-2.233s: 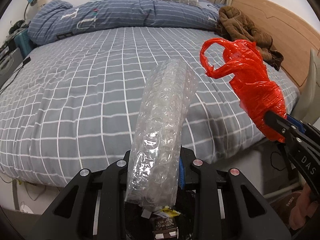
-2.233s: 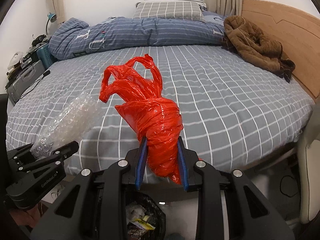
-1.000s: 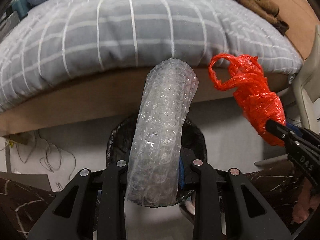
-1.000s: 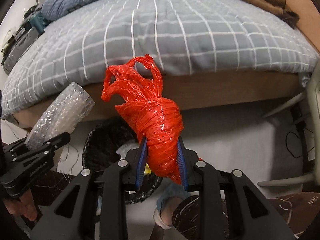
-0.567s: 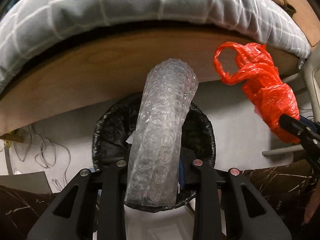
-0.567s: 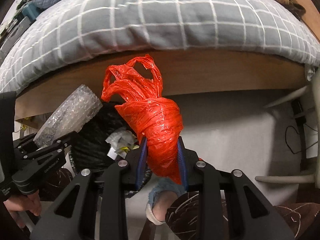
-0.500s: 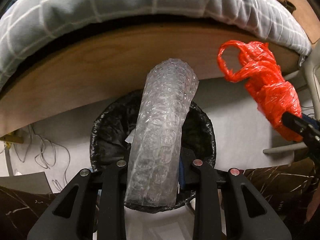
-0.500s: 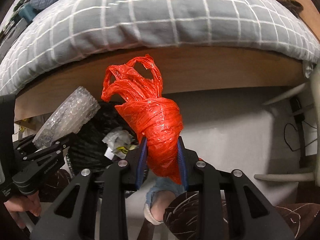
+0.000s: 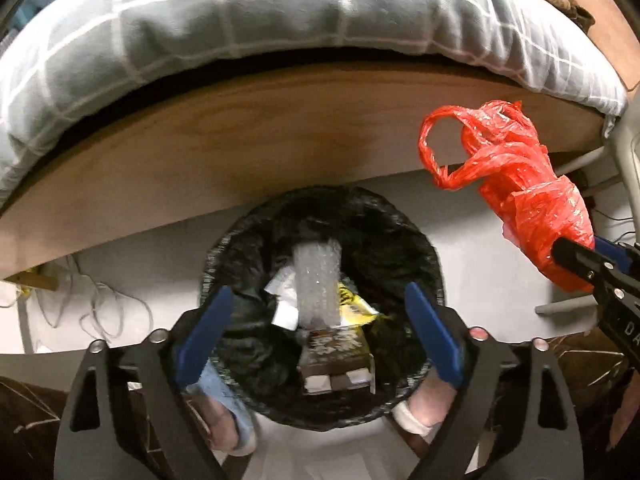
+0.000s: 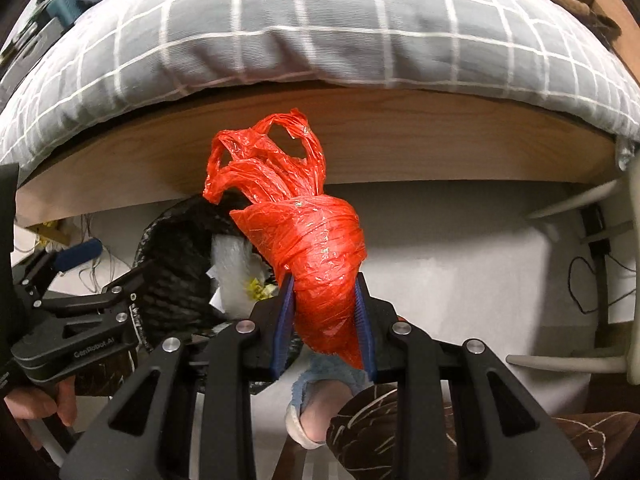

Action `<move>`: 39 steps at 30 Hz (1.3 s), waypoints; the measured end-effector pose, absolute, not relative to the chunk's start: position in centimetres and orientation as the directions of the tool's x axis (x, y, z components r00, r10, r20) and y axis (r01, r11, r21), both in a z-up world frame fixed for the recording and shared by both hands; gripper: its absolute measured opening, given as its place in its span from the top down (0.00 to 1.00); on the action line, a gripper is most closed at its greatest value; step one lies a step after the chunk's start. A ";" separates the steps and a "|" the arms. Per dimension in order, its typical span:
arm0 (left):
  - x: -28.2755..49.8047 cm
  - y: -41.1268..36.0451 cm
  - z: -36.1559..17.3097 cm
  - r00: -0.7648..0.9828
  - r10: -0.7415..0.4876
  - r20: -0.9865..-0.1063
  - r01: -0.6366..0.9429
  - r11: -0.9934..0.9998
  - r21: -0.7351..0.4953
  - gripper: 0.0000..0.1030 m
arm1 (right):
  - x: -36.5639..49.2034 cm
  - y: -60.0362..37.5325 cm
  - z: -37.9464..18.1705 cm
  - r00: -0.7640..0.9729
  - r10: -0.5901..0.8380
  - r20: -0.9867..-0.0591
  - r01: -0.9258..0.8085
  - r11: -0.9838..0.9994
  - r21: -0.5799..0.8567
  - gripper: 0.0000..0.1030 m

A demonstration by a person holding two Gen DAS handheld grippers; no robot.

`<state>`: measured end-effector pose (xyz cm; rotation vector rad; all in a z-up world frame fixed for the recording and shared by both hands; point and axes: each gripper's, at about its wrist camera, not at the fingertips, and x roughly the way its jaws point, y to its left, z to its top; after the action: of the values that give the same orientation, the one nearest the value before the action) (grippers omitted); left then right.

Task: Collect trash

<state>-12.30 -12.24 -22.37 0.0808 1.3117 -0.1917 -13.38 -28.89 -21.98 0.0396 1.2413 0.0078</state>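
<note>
A black-lined trash bin point(image 9: 420, 240) stands on the floor by the bed's wooden side. My left gripper point(image 9: 320, 320) is open and empty right above it. The clear bubble wrap roll point(image 9: 318, 280) is inside the bin among paper scraps and wrappers; it also shows in the right wrist view point(image 10: 232, 272). My right gripper point(image 10: 324, 320) is shut on a bundled red plastic bag point(image 10: 312, 248), held to the right of the bin; the bag also shows in the left wrist view point(image 9: 532, 204).
The bed point(image 9: 280, 20) with a grey checked cover overhangs its wooden frame point(image 9: 280, 140) just behind the bin. Cables point(image 9: 100, 304) lie on the floor at left. A white chair leg point(image 10: 568, 360) is at right. The person's feet point(image 10: 316, 412) are below the grippers.
My left gripper has opened and the bubble wrap roll has dropped into the bin. My right gripper still holds the red bag, a little closer to the bin.
</note>
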 end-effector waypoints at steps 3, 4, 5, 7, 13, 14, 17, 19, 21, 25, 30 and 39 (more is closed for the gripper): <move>-12.5 -10.7 -21.5 0.264 -0.101 -0.959 0.147 0.987 -0.063 0.06 | -13.4 -27.3 -21.7 0.329 0.036 -0.944 -0.016 0.999 0.033 0.73; -12.6 -10.1 -21.3 0.267 -0.096 -0.959 0.140 0.988 -0.060 0.06 | -13.3 -26.7 -21.6 0.330 0.041 -0.943 -0.026 0.999 0.035 0.73; -12.7 -9.4 -21.3 0.271 -0.091 -0.958 0.130 0.990 -0.057 0.06 | -13.2 -26.2 -21.2 0.332 0.046 -0.942 -0.037 0.999 0.036 0.73; -12.9 -8.1 -21.2 0.274 -0.075 -0.959 0.109 0.993 -0.047 0.06 | -13.1 -25.0 -21.0 0.333 0.054 -0.941 -0.059 0.998 0.036 0.73; -13.2 -4.1 -20.0 0.292 -0.048 -0.955 0.034 0.999 -0.039 0.06 | -12.9 -22.0 -20.5 0.336 0.084 -0.938 -0.096 0.994 0.054 0.73; -13.3 -3.6 -19.9 0.295 -0.044 -0.955 0.026 0.999 -0.038 0.06 | -12.9 -21.6 -20.3 0.339 0.084 -0.937 -0.101 0.994 0.052 0.73; -13.5 -2.4 -19.6 0.299 -0.035 -0.954 0.004 0.999 -0.036 0.06 | -12.7 -20.2 -19.9 0.351 0.080 -0.933 -0.125 0.991 0.038 0.73; -13.7 -1.8 -19.5 0.299 -0.033 -0.954 -0.003 0.999 -0.036 0.06 | -12.7 -19.6 -19.6 0.348 0.087 -0.933 -0.134 0.990 0.043 0.73; -13.9 -1.5 -19.4 0.303 -0.030 -0.953 -0.006 0.999 -0.033 0.06 | -12.7 -19.0 -19.5 0.347 0.090 -0.934 -0.142 0.989 0.042 0.72; -13.9 -1.0 -19.2 0.308 -0.024 -0.951 -0.015 0.999 -0.030 0.06 | -12.8 -18.6 -19.2 0.357 0.098 -0.929 -0.154 0.987 0.045 0.66; -14.1 -0.7 -18.3 0.326 -0.029 -0.945 -0.017 0.999 -0.036 0.06 | -13.0 -18.3 -18.4 0.390 0.097 -0.916 -0.162 0.986 0.035 0.51; -14.6 -0.8 -14.1 0.415 -0.055 -0.908 -0.005 0.998 -0.062 0.06 | -13.0 -20.8 -14.0 0.511 0.075 -0.856 -0.103 0.994 0.026 0.09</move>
<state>-14.55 -0.85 -14.14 -0.0580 1.1423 -0.0313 -12.96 -20.83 -13.96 -0.0297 1.0291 0.1068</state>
